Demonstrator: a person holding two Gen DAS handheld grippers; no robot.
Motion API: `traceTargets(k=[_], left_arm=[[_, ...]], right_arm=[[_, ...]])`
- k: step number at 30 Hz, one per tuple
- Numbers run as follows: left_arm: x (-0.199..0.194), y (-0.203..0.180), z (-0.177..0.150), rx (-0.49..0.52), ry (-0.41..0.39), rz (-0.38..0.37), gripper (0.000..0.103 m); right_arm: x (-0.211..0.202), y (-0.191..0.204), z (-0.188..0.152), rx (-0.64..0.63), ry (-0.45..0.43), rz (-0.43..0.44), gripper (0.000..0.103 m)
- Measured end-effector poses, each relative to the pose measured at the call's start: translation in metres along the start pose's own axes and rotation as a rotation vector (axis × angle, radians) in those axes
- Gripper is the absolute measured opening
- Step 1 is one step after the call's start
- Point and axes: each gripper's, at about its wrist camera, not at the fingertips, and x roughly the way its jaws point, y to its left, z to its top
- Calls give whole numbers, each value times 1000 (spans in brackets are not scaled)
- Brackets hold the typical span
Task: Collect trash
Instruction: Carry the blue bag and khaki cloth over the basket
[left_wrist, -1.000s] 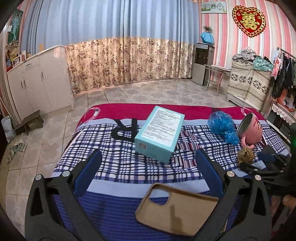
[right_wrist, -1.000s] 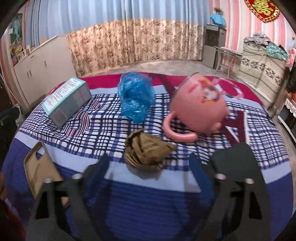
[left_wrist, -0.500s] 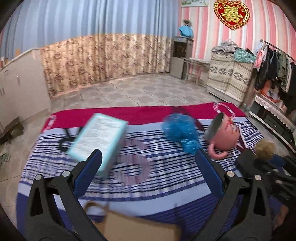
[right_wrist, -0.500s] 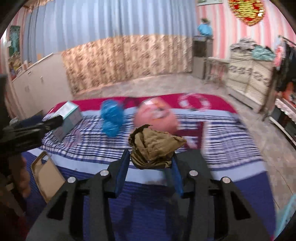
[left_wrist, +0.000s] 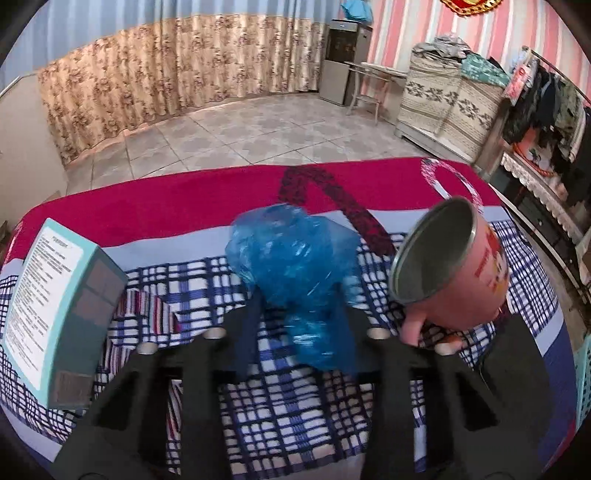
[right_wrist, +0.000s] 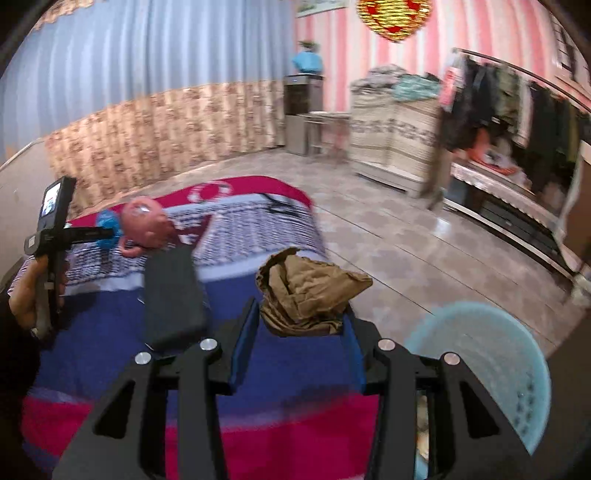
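On a bed under a checked blanket (left_wrist: 295, 406), the left tool (left_wrist: 301, 314) has just been closing and now pinches a crumpled blue plastic bag (left_wrist: 291, 266), lying beside a tipped pink mug (left_wrist: 454, 269) and a teal box (left_wrist: 59, 317). Only the right wrist view shows the right tool (right_wrist: 299, 321) clamped on a crumpled brown paper wad (right_wrist: 306, 291), carried off the bed near a pale blue bin (right_wrist: 491, 365) on the floor, likely for dropping in.
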Motion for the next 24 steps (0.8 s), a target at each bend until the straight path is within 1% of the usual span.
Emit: traceTargets(k=[2,5,8,10,13,14,16,17,18,19,21,24], left_arm=[[-14,-6,-4,8,-36,23,30],[-40,-12,-11,11,-59,7,29],[-83,-33,-24,46,-131,13,29],[-107,-50,-34,63,-169,-3,29],[-136,-87,-51,90,-196,-63,29],[-142,-101,-55,103,-200,-85,29],[-156,-135,-69,127,-206,-156,29],[-162,-159,-77,149,-212,-201,29],[-164,-174,-83,167,-217,-223,29],[-167,-198,-91,194,-219,-249,29],[-169,-234,-105,232,-203,-301,29],[-167,-287,-126,283,-175,-404,29]], right_arm=[[-13,-25,-8,39,-6,-36,43],[-29,-51,-20,110,-26,-63,43],[-42,-69,-32,134,-56,-116,43],[-46,-80,-40,141,-69,-153,43],[-54,-96,-54,152,-107,-192,43],[-56,-104,-58,157,-121,-218,43],[-56,-117,-65,174,-129,-244,43],[-55,-122,-68,179,-125,-259,43],[-53,-127,-71,180,-118,-289,43],[-53,-131,-74,180,-118,-313,43],[-55,-140,-77,193,-123,-339,43],[-60,-154,-83,242,-142,-343,43]])
